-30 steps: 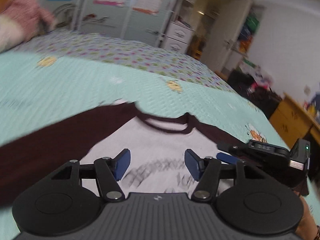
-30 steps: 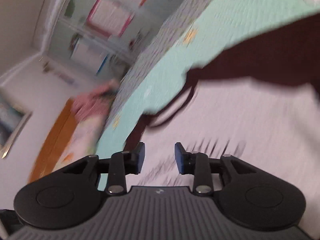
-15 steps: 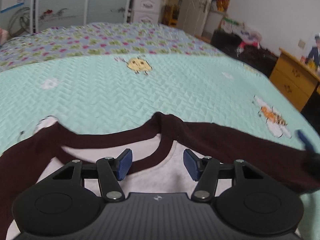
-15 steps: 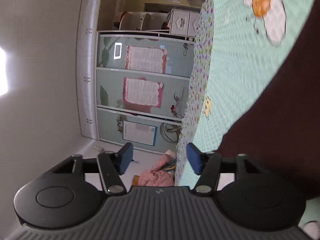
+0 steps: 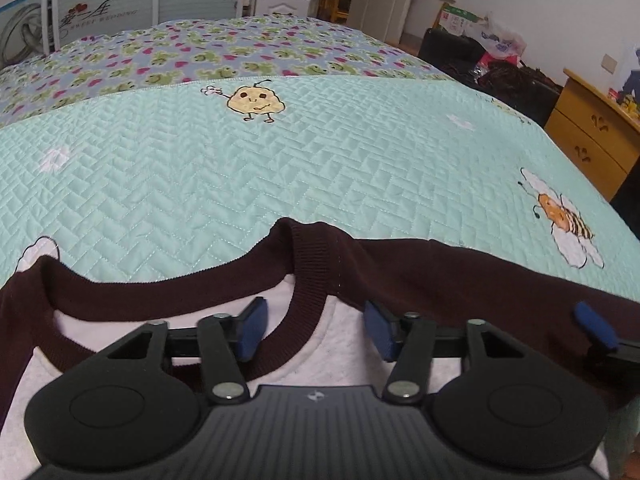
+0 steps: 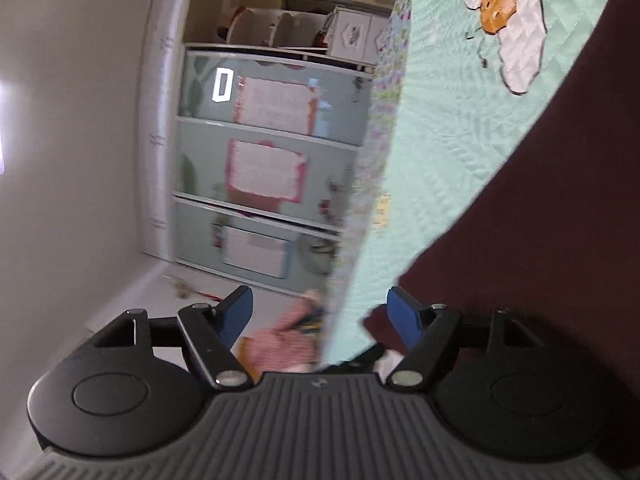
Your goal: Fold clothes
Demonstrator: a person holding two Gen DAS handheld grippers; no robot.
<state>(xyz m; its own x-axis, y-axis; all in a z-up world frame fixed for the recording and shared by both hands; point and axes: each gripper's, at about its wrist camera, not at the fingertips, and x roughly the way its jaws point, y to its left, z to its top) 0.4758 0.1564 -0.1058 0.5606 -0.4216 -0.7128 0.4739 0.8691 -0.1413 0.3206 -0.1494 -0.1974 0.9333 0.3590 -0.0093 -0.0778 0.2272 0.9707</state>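
spread flat on the mint-green quilted bedspread (image 5: 280,168): white sweatshirt with dark maroon sleeves and ribbed maroon collar (image 5: 312,280), neck opening toward the far side of the bed. left gripper (image 5: 314,330) poised low over the collar, blue fingers (image 5: 252,328) straddling the ribbed band, one on the white lining inside the neck, the other on the white chest panel; gap medium and closing, pads not pressing cloth. right gripper (image 6: 320,316) rolled on its side at the maroon sleeve (image 6: 540,240), blue fingers (image 6: 404,314) wide and opening, sleeve edge and bedspread showing between them, nothing clamped. one blue tip of it visible in the left view, resting over the sleeve right of the collar. embroidered bee (image 5: 560,220) on the bedspread beyond that sleeve. yellow cartoon figure (image 5: 256,100) farther past the collar.
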